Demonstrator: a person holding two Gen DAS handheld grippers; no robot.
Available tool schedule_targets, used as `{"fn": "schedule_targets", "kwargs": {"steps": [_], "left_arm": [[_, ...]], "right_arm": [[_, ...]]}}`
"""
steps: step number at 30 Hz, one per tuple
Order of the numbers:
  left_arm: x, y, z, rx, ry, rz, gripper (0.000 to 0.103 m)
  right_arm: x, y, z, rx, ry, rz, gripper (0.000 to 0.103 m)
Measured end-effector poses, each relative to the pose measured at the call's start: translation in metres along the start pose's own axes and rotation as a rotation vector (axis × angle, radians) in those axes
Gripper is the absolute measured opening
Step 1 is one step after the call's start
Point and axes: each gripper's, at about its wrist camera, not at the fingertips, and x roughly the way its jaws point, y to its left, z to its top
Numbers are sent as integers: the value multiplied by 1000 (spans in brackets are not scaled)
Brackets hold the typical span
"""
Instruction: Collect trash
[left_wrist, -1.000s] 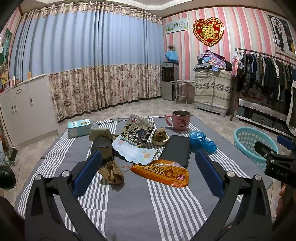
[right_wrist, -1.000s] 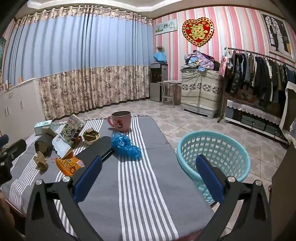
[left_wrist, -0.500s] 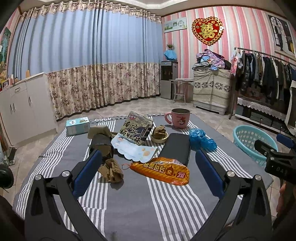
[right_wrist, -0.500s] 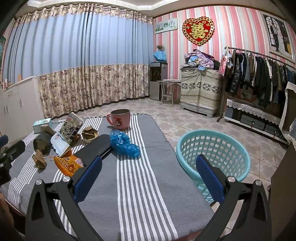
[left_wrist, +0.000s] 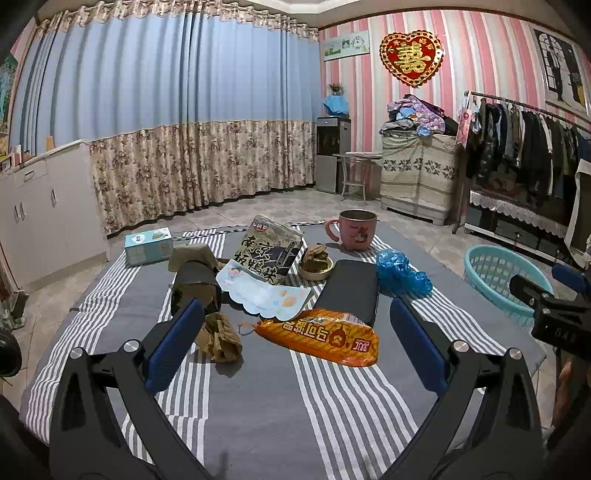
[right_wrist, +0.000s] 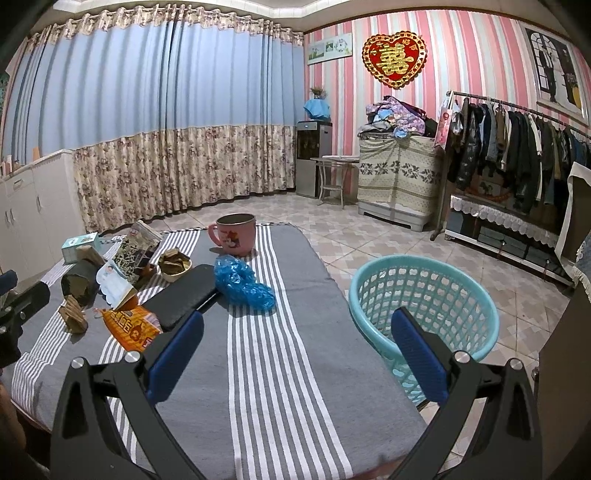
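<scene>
Left tongs (left_wrist: 295, 328) held level above the striped tabletop (left_wrist: 280, 406), jaws wide apart, nothing between them, aimed at the orange snack wrapper (left_wrist: 321, 338) lying flat mid-table. Right tongs (right_wrist: 295, 332) likewise spread and empty, over the tabletop's right edge. Large Chinese characters on the dark pouch (left_wrist: 271, 253); not legible on the wrapper. Only in the right view: the whole teal basket (right_wrist: 421, 295), on the floor beside the table.

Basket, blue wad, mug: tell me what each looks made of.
Basket: moulded plastic, matte teal, going by its lattice walls. Blue wad: thin plastic film, glossy and crinkled, slightly see-through. Mug: pink printed outside, greyish metal-looking inside; possibly plastic over steel, not certain.
</scene>
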Motion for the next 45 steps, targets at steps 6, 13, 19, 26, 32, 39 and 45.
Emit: {"fn": "schedule_targets", "kwargs": {"steps": [6, 13, 19, 26, 32, 39, 45], "left_arm": [[7, 8, -2, -1, 16, 11, 98], [21, 17, -7, 1, 47, 24, 98], [32, 25, -8, 1, 64, 31, 98], [55, 47, -8, -19, 101, 60, 98], [82, 66, -12, -41, 161, 88, 91], [111, 81, -21, -75, 266, 61, 72], [128, 80, -26, -68, 340, 1, 26]], "right_arm": [[8, -5, -6, -3, 17, -12, 99], [15, -9, -8, -2, 27, -34, 99], [23, -10, -8, -24, 39, -60, 99], [34, -12, -10, -3, 66, -40, 99], [42, -13, -11, 18, 108, -61, 99], [49, -22, -10, 35, 131, -102, 99], [56, -18, -11, 18, 154, -104, 99]]}}
